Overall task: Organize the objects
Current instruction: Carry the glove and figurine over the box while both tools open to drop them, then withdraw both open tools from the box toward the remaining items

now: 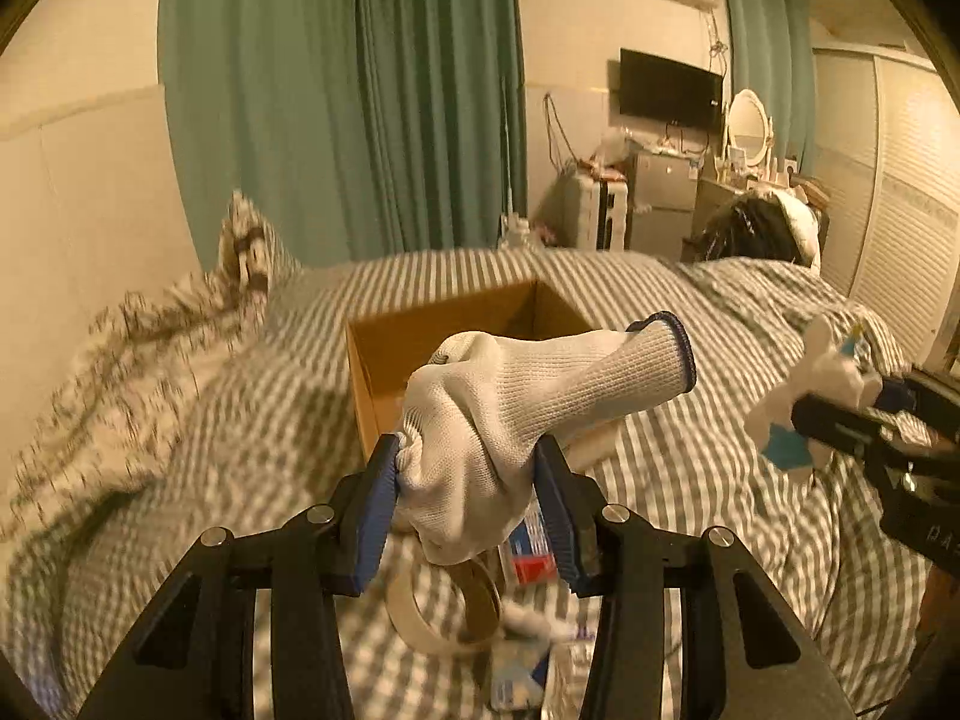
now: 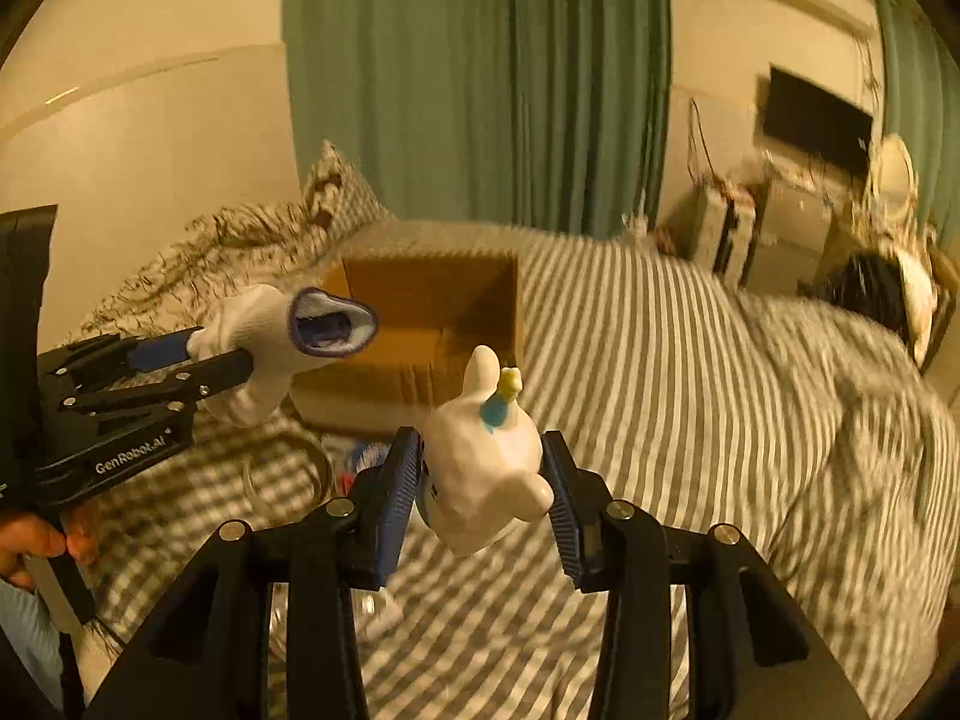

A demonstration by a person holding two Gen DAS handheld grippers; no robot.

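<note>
My left gripper [image 1: 474, 474] is shut on a white knit glove [image 1: 510, 414] with a dark blue cuff, held above the bed in front of an open cardboard box [image 1: 384, 354]. The glove also shows in the right wrist view [image 2: 270, 330], with the left gripper [image 2: 198, 360] at the left. My right gripper [image 2: 480, 480] is shut on a white toy figure [image 2: 480, 468] with a blue and yellow mark, held near the box [image 2: 432, 300]. In the left wrist view the right gripper [image 1: 840, 414] and the toy [image 1: 810, 384] are at the right.
The grey-and-white striped bedding [image 1: 690, 480] lies below. A tape roll [image 1: 444, 612], a red and blue package [image 1: 531, 558] and other small items lie on it under the left gripper. A rumpled blanket [image 1: 150, 360] is at the left. Green curtains [image 1: 360, 90] hang behind.
</note>
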